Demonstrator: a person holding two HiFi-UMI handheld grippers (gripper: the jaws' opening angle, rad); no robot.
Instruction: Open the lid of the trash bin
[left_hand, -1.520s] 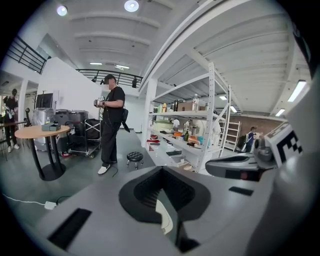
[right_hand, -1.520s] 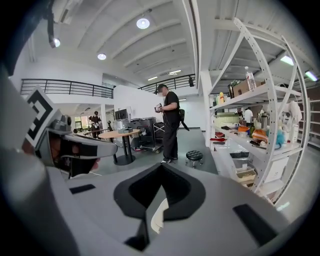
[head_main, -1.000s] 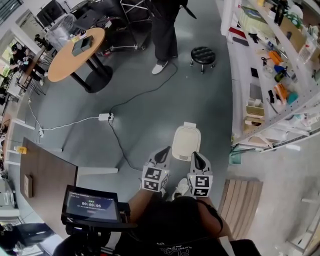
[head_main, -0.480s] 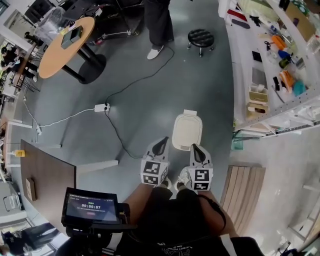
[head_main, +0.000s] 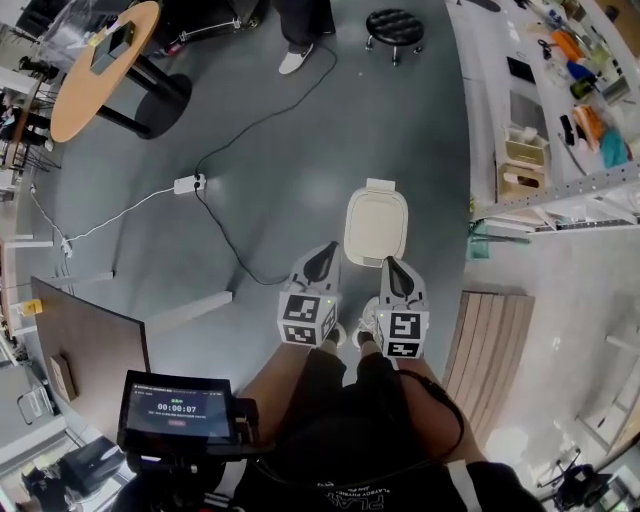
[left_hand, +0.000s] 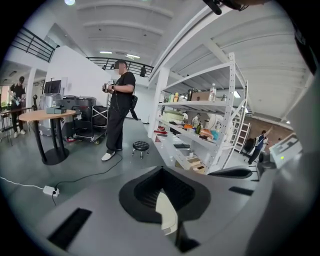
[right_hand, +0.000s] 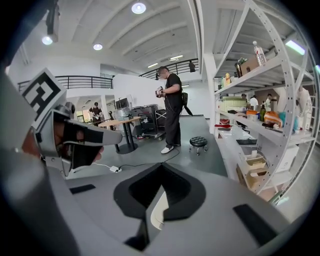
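Observation:
A small trash bin with a cream lid (head_main: 376, 225) stands on the grey floor, and the lid lies flat and closed. My left gripper (head_main: 322, 258) and right gripper (head_main: 392, 272) hang side by side just short of the bin's near edge, above it and not touching it. Both have their jaws together and hold nothing. In the left gripper view a cream sliver of the bin (left_hand: 166, 212) shows below the left gripper (left_hand: 162, 172). The right gripper view shows the same cream bin (right_hand: 159, 210) under the right gripper (right_hand: 161, 167).
White shelving (head_main: 545, 120) full of small items runs along the right, with a wooden pallet (head_main: 490, 350) beside it. A power strip (head_main: 188, 184) and black cable lie on the floor at left. A black stool (head_main: 393, 24), a round table (head_main: 100, 65) and a person's shoe (head_main: 292, 60) are farther off.
The head view has shifted forward: the stool, table and standing person slid toward the top edge. The bin and both grippers sit higher in frame, still side by side and shut.

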